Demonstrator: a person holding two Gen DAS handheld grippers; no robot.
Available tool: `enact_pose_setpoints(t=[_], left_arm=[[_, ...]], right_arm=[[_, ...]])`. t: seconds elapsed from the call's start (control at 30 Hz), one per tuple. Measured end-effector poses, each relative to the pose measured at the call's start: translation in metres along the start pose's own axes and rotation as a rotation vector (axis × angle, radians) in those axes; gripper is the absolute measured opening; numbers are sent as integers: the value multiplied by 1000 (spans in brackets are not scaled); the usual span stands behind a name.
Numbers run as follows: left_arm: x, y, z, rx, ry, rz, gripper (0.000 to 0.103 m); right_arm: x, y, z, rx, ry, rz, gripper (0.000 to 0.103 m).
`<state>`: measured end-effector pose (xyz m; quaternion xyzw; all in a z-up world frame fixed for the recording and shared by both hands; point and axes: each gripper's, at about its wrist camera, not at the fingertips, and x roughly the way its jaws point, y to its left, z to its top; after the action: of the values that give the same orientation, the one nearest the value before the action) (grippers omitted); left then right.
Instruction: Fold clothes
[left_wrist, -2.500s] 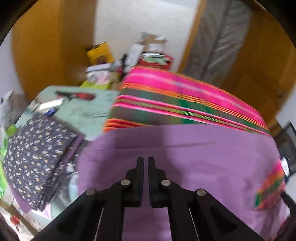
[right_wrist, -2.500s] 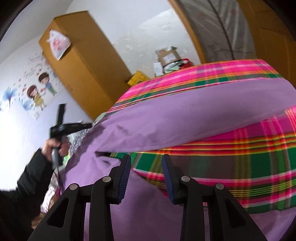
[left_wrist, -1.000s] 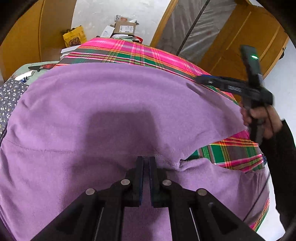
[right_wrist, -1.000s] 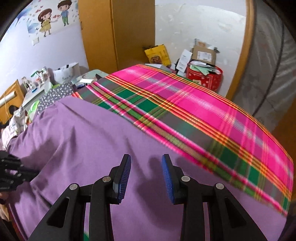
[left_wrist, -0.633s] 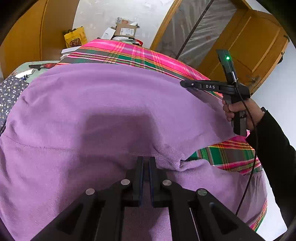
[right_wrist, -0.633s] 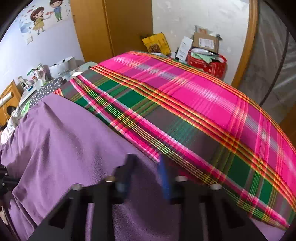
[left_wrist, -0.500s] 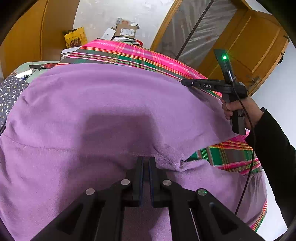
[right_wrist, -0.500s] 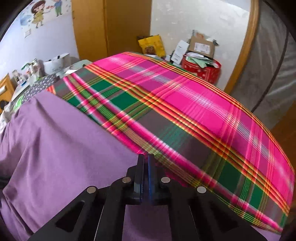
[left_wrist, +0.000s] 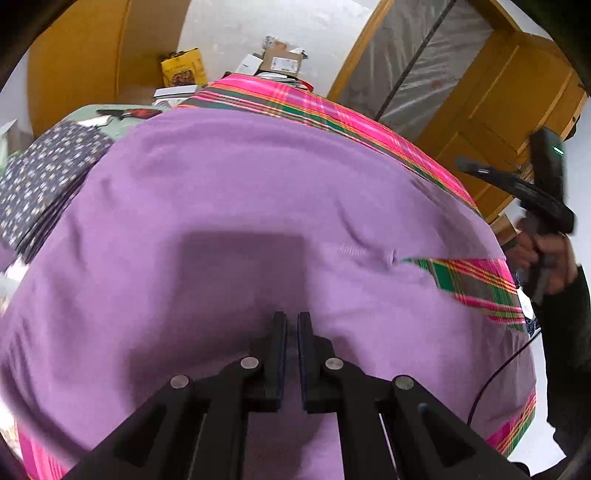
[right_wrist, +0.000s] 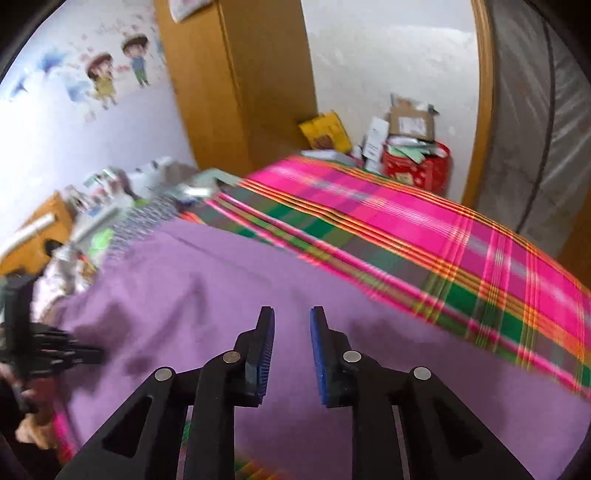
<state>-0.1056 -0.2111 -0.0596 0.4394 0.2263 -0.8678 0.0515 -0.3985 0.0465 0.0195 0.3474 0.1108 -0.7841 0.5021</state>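
Purple fleece garment (left_wrist: 229, 206) lies spread over the plaid sheet (right_wrist: 406, 229), filling the ground ahead of and beneath both claws. Your right claw (right_wrist: 291, 350) has just been opening after a brief pinch at the cloth's far edge half a second ago; its blue pads (right_wrist: 318, 354) now stand apart with nothing between them, and the cloth sits below and ahead of them, released. In the left view that same claw has drawn off to the right, clear of the cloth edge it was over a moment ago. Your left claw (left_wrist: 291, 354) is clenched, jaws all but touching; half a second ago a hem ridge was gathered right at its tips, whereas now the cloth ahead of the tips lies smooth, and I cannot tell whether any fabric is pinched between them. A wedge of plaid shows to the right of the left claw, where the purple layer ends in a small pucker. Judgement: one fold has probably just been laid and let go on the right side; the next grasp is not yet made. The fold's evenness cannot be confirmed, as the right view is blurred.
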Motion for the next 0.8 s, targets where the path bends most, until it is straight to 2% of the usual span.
enact_pose_setpoints(t=[0.1,0.2,0.37,0.5,0.6,0.67,0.73,0.8], left_arm=[[-10,-1,-16,11,3,5,6],[-21,-12,-35,64,0,7,12],[-28,-36,-61,149,53,-71,14],[-31,-61,-80,243,54,-86,19],[-33,-69,-87,269,58,-104,22],[-34,-74,-92,285,60,-115,24],[-34,-78,-96,288,75,-146,24],[-38,-81,-97,284,86,-168,24]], right_arm=[[-39,13,-15,64,-62,70,23],[-74,34,-33,69,-95,109,23],[-115,77,-71,15,-74,153,23],[-148,98,-97,17,-103,164,23],[-196,98,-99,50,-222,118,23],[-228,91,-97,93,-321,67,27],[-263,80,-96,158,-429,8,39],[-285,70,-98,208,-491,-25,44]])
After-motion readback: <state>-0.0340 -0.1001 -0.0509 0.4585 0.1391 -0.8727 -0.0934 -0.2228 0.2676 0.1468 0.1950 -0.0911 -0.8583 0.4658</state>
